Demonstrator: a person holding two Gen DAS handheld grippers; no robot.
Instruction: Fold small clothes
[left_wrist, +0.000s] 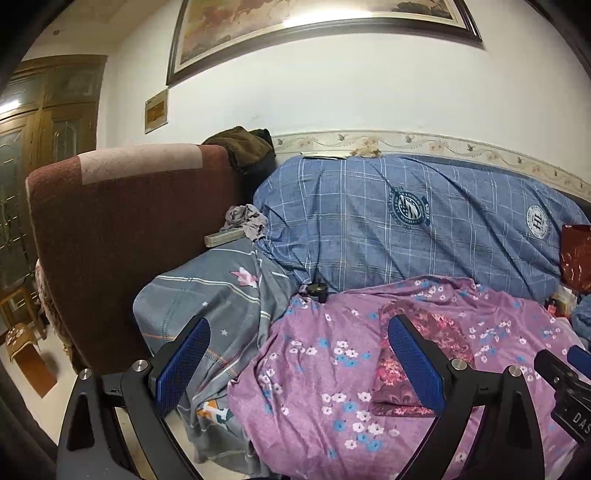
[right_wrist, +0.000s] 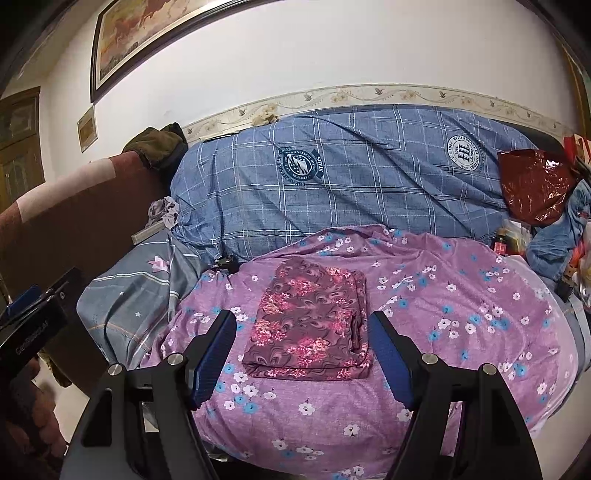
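I judge the maroon floral garment (right_wrist: 310, 325) folded on the purple floral bedsheet (right_wrist: 461, 332); both grippers' fingers (right_wrist: 218, 354) released, empty. Next: fetch another piece.

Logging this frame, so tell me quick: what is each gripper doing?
Left gripper: open, holding nothing.
Right gripper: open, holding nothing, above the folded cloth.
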